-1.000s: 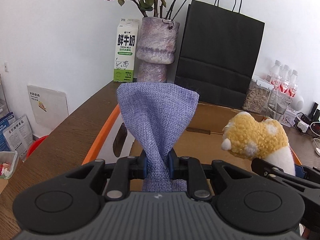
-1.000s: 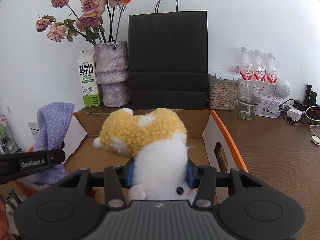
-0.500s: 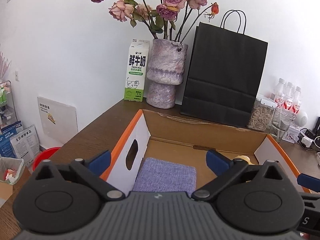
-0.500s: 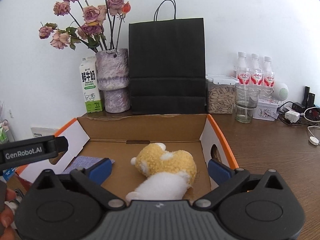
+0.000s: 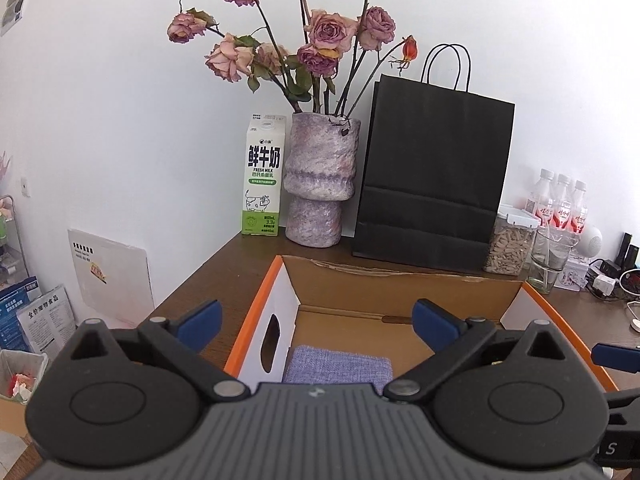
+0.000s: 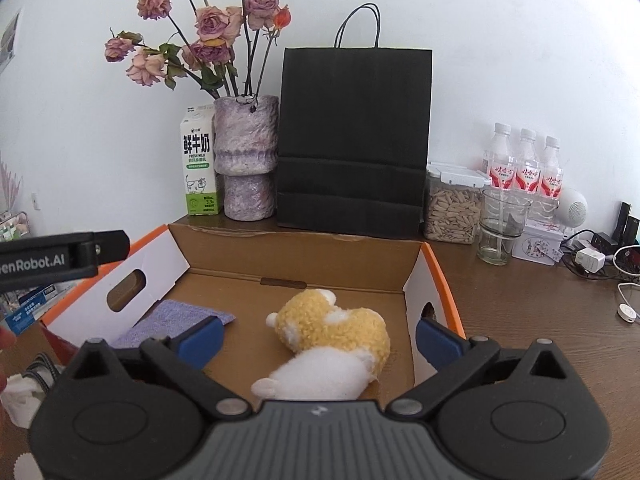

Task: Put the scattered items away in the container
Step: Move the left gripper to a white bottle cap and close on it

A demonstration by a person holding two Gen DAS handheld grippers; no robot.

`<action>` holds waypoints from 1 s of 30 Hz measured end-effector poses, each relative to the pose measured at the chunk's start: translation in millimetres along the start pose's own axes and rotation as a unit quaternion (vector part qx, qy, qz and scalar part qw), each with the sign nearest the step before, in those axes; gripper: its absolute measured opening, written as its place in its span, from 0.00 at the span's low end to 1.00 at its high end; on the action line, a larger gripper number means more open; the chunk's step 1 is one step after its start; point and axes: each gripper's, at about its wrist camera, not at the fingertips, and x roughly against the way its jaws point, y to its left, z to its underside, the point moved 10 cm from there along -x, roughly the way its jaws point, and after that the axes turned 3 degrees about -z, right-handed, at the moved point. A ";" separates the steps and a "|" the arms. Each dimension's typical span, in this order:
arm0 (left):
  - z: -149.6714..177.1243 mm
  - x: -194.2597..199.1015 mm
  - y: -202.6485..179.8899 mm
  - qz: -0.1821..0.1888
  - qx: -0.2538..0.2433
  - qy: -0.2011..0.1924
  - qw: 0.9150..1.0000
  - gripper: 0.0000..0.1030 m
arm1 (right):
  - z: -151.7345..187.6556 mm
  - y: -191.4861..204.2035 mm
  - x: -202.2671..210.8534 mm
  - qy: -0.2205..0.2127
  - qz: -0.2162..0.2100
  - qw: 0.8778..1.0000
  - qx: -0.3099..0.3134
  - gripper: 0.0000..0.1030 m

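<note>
An open cardboard box [image 5: 400, 286] [image 6: 296, 250] with orange-edged white flaps sits on the brown table. A folded purple-blue cloth [image 5: 338, 364] [image 6: 176, 318] lies flat on its floor at the left. A yellow and white plush toy [image 6: 332, 344] lies on the floor toward the right. My left gripper [image 5: 318, 324] hovers above the cloth, jaws wide open and empty. Over the plush, my right gripper [image 6: 318, 336] is open too, touching nothing. The left gripper's black body [image 6: 60, 258] shows at the left edge of the right wrist view.
Behind the box stand a milk carton [image 5: 262, 176], a vase of dried roses [image 5: 320, 182], a black paper bag [image 5: 432, 180], a seed jar [image 6: 452, 204], a glass [image 6: 500, 226] and water bottles [image 6: 524, 164]. Chargers and cables [image 6: 592, 258] lie at the far right.
Both grippers opened. The cloth dropped from the left one and the plush from the right, and both now lie on the box floor. The left gripper tilted upward slightly.
</note>
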 end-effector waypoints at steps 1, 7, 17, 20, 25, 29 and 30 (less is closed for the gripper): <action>0.6 -1.2 1.4 0.005 0.002 0.009 1.000 1.00 | 0.7 0.8 0.4 0.004 -0.008 1.000 0.000 1.00; 2.8 4.2 6.8 0.025 -0.019 0.028 0.999 1.00 | 3.7 3.5 11.6 0.014 -0.014 0.999 0.026 1.00; 19.4 44.5 40.9 0.020 -0.039 0.039 0.998 1.00 | 33.0 5.9 70.6 0.001 -0.023 0.998 0.052 1.00; 28.7 63.1 53.6 0.015 -0.052 0.036 0.998 1.00 | 51.1 7.7 92.6 0.002 -0.028 0.997 0.067 1.00; 52.6 92.0 75.3 0.023 -0.032 0.043 0.998 1.00 | 86.6 11.2 122.0 0.012 -0.036 0.997 0.065 1.00; 80.0 108.8 85.8 0.028 -0.036 0.067 0.997 1.00 | 113.9 14.0 138.9 0.020 -0.034 0.997 0.064 1.00; 87.0 112.5 88.1 0.025 -0.039 0.071 0.996 1.00 | 120.3 14.4 142.4 0.022 -0.032 0.997 0.065 1.00</action>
